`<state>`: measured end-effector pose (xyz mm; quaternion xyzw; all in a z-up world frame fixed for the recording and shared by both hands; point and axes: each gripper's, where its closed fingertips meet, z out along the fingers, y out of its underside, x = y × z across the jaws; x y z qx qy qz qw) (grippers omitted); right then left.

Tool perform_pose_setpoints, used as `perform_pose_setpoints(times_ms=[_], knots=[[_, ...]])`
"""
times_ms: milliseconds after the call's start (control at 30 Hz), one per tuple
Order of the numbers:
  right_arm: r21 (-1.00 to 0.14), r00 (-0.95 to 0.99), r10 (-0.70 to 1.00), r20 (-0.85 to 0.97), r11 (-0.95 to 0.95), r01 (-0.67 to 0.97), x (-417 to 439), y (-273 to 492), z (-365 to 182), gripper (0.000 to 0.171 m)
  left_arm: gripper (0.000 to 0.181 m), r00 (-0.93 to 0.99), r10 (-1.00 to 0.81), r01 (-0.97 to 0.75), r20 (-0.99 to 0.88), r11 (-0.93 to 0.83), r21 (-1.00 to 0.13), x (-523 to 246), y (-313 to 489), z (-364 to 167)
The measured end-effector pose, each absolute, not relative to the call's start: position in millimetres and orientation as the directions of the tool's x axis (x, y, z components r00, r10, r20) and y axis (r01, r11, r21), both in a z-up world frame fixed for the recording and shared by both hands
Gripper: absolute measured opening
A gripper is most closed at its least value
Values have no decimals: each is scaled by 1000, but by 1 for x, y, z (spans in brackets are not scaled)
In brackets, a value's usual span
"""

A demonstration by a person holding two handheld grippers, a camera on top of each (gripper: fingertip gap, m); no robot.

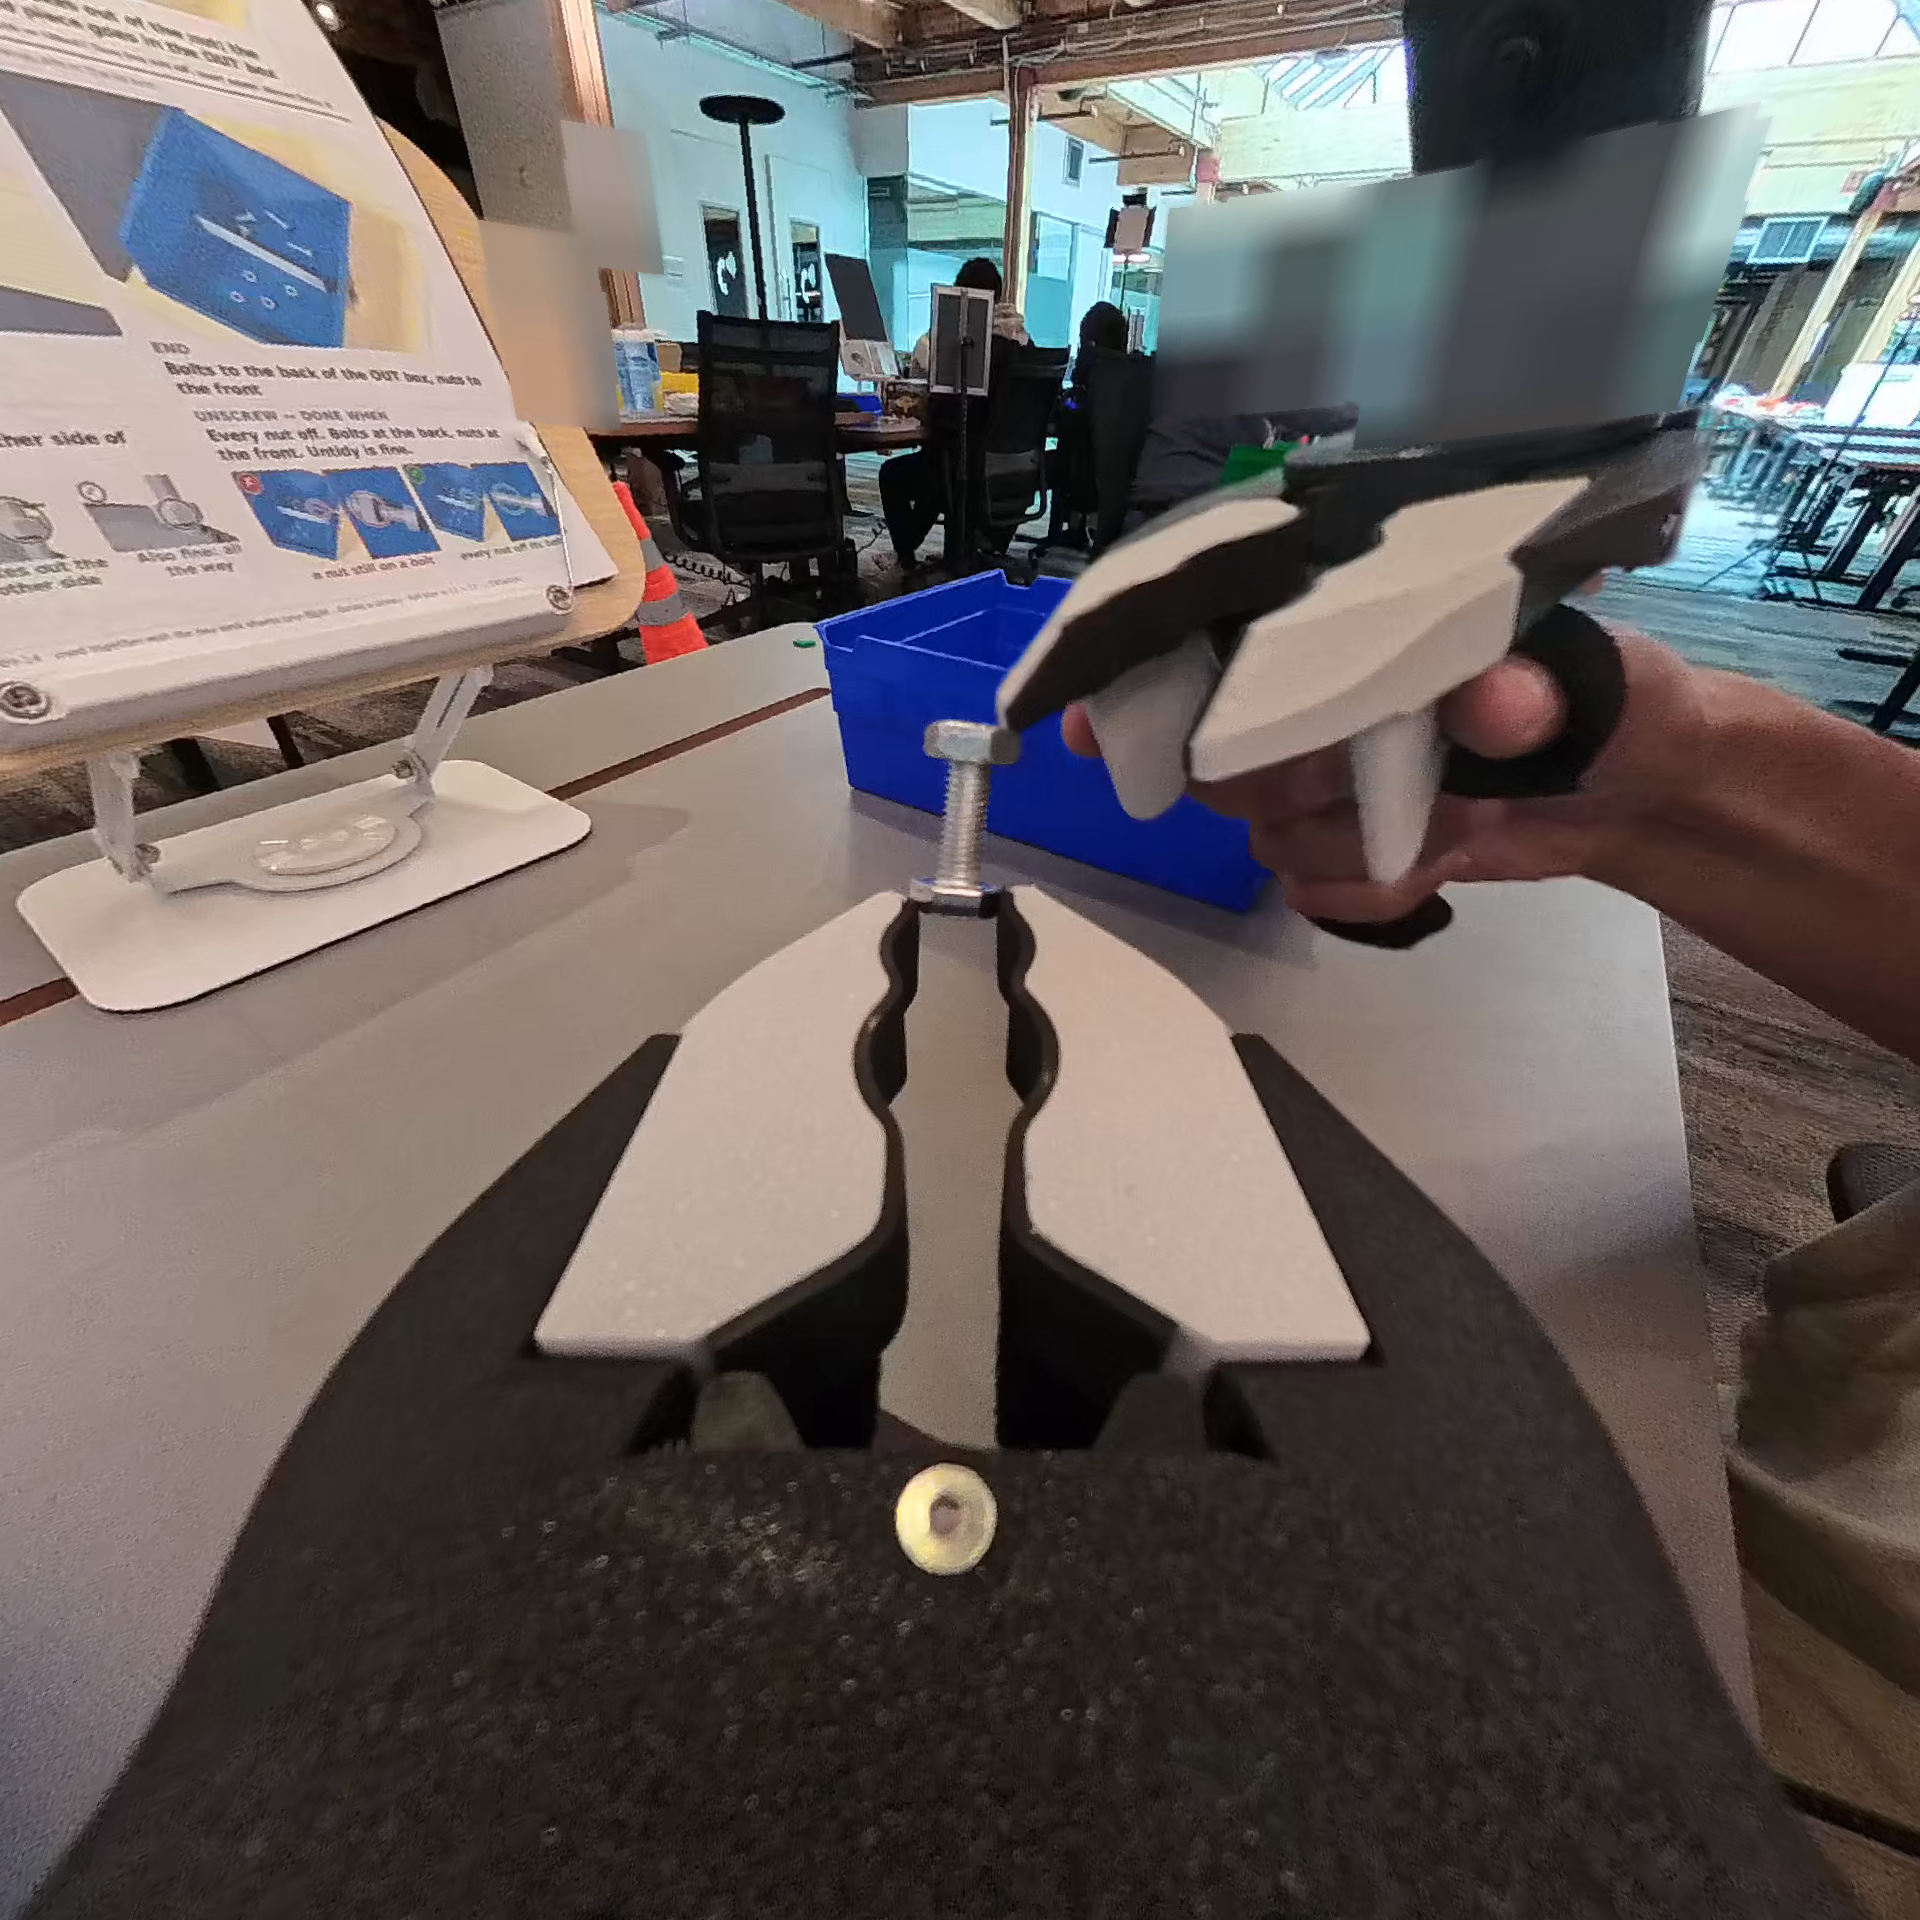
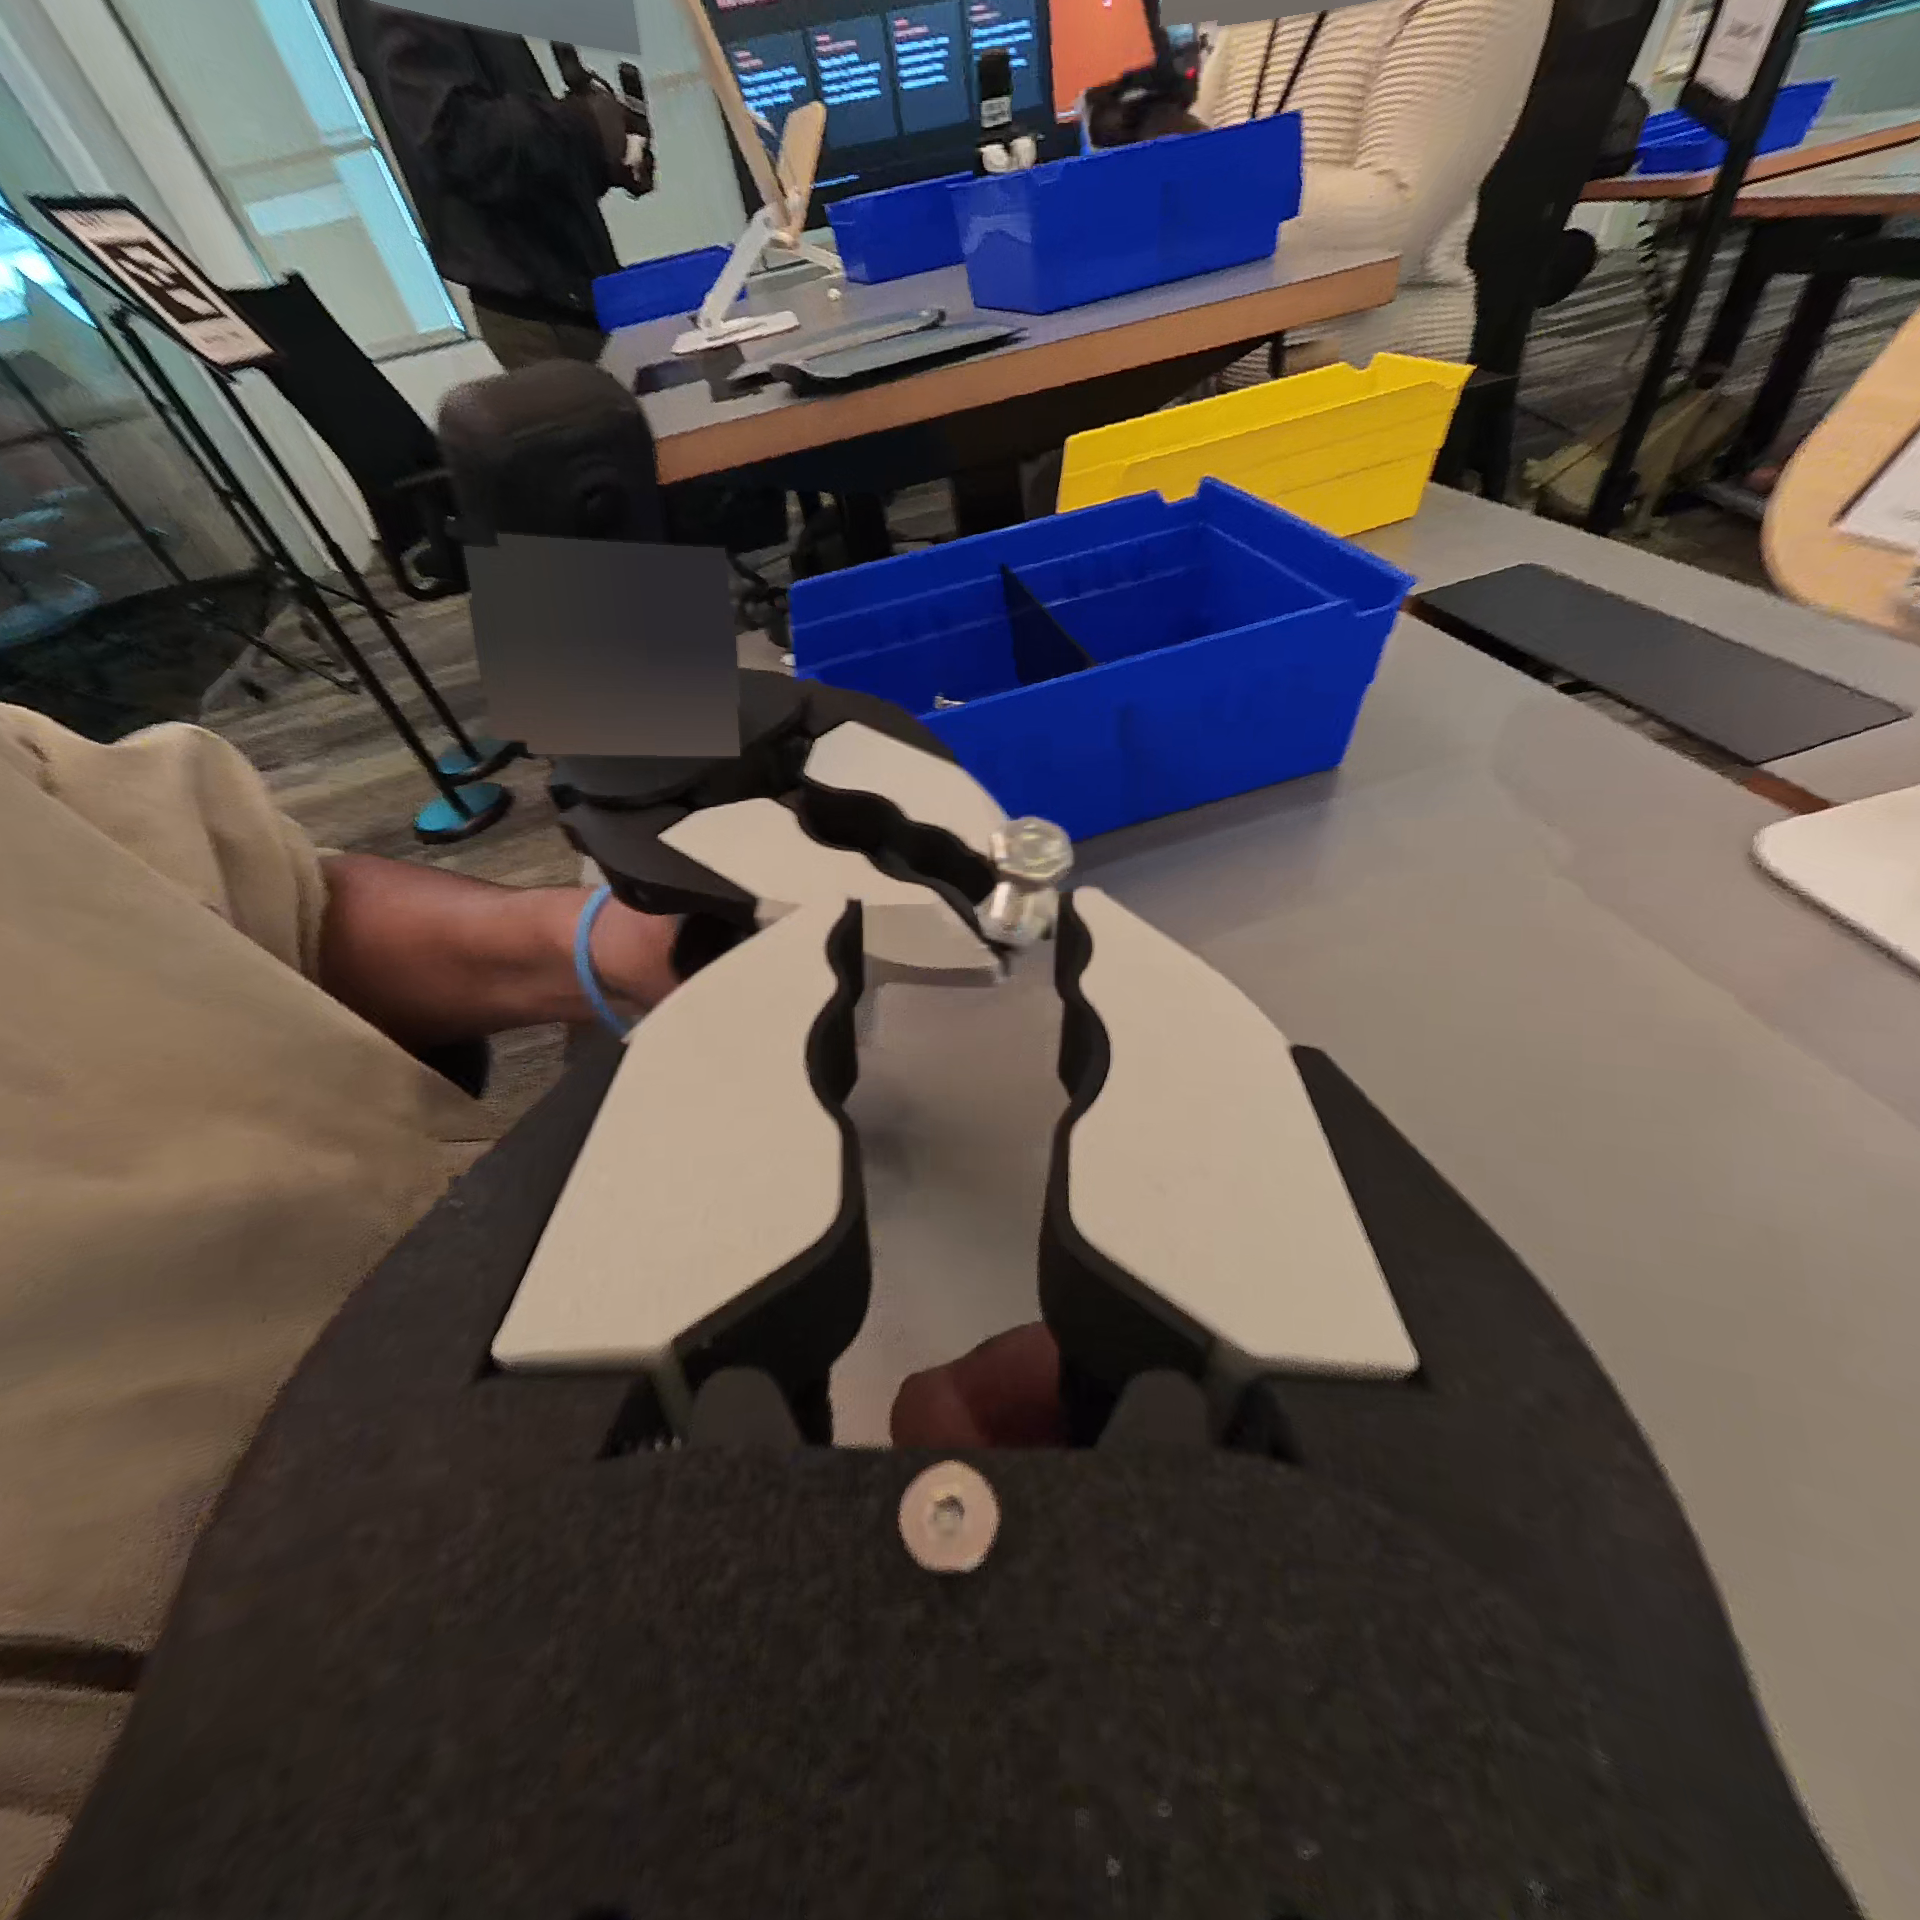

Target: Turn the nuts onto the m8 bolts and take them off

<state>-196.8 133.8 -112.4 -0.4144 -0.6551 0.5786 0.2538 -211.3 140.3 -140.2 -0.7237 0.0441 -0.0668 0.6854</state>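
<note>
A silver bolt [image 1: 966, 821] stands upright, head on top, threaded into a nut [image 1: 952, 896]. My left gripper [image 1: 956, 909] is shut on that nut at its fingertips, above the grey table [image 1: 312, 1143]. My right gripper [image 1: 1101, 743] comes in from the right, held by a hand, with its jaws open and one fingertip beside the bolt head. In the right wrist view my right gripper [image 2: 961, 920] is open and empty. The bolt [image 2: 1023, 878] sits close to its right fingertip. The left gripper [image 2: 992, 940] reaches in from the left holding the nut.
A blue divided bin [image 2: 1143, 727] stands on the table just behind the bolt; it also shows in the left wrist view [image 1: 935, 707]. A yellow bin [image 2: 1247, 457] is behind it. An instruction sheet on a white stand [image 1: 260, 312] is at the left. A black mat [image 2: 1652, 655] lies far right. My two grippers' fingertips are within a few centimetres of each other.
</note>
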Motion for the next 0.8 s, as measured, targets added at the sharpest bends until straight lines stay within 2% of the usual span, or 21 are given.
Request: perform_pose_setpoints(times_ms=[67,133,267,367,467,567,600,700,800], knots=[[-970,-524,851,-34,98,223,-200,142,-109,36,14,985,-168,18,27,-57,-998,-208,138,-139],[-943,-598,794,115,276,186,-196,137,-107,37,14,982,-189,7,18,-60,-998,-204,137,-140],[-760,-701,604,378,635,138,-188,134,-115,37,14,963,-269,-26,0,-91,-996,-193,136,-144],[-622,-746,471,470,777,98,-184,137,-122,35,14,932,-363,-35,11,-120,-992,-181,133,-147],[-537,-768,376,518,842,51,-183,137,-127,32,14,903,-429,-53,19,-154,-987,-172,133,-150],[-515,-785,342,516,857,34,-180,135,-129,21,15,894,-447,-74,11,-171,-982,-171,135,-151],[-518,-788,344,511,855,37,-180,135,-129,15,14,898,-440,-78,4,-169,-983,-173,136,-150],[-559,-776,413,477,824,95,-185,137,-127,15,14,916,-399,-106,-40,-145,-984,-179,138,-147],[-621,-756,521,396,759,197,-191,141,-128,15,14,939,-298,-218,-171,-129,-967,-187,141,-148]])
